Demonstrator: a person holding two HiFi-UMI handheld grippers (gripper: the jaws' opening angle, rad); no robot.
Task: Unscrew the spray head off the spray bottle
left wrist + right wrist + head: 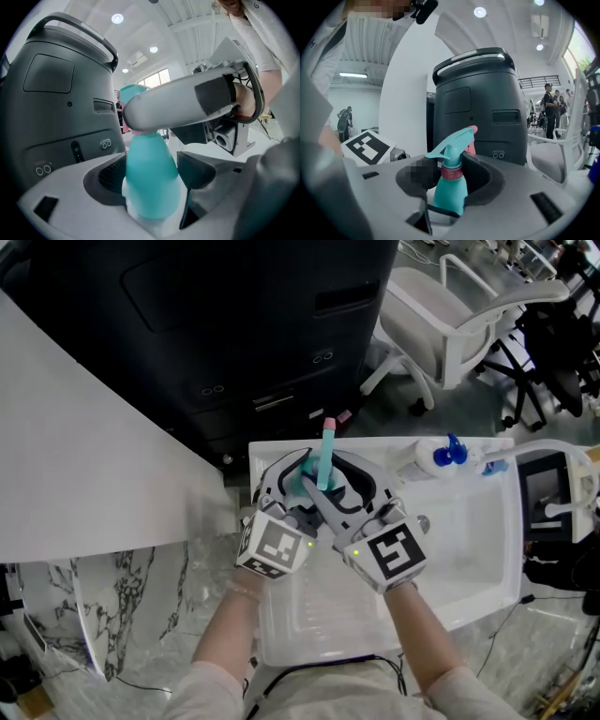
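Note:
A teal spray bottle (327, 460) with a teal spray head (452, 143) and a pink collar (451, 172) stands upright between both grippers over a white tray (469, 549). My left gripper (291, 479) is shut on the bottle's body (152, 178), a pad against each side. My right gripper (337, 486) comes in from the right. Its jaws flank the collar higher up, close on both sides without clearly pressing. One of its fingers (178, 105) crosses in front of the bottle's neck in the left gripper view and hides the spray head there.
A white bottle with a blue spray head (441, 456) lies at the tray's far right corner. A tall black machine (234, 324) stands right behind the tray. A white office chair (450, 324) is at the back right. The tray rests on a marbled surface (159, 587).

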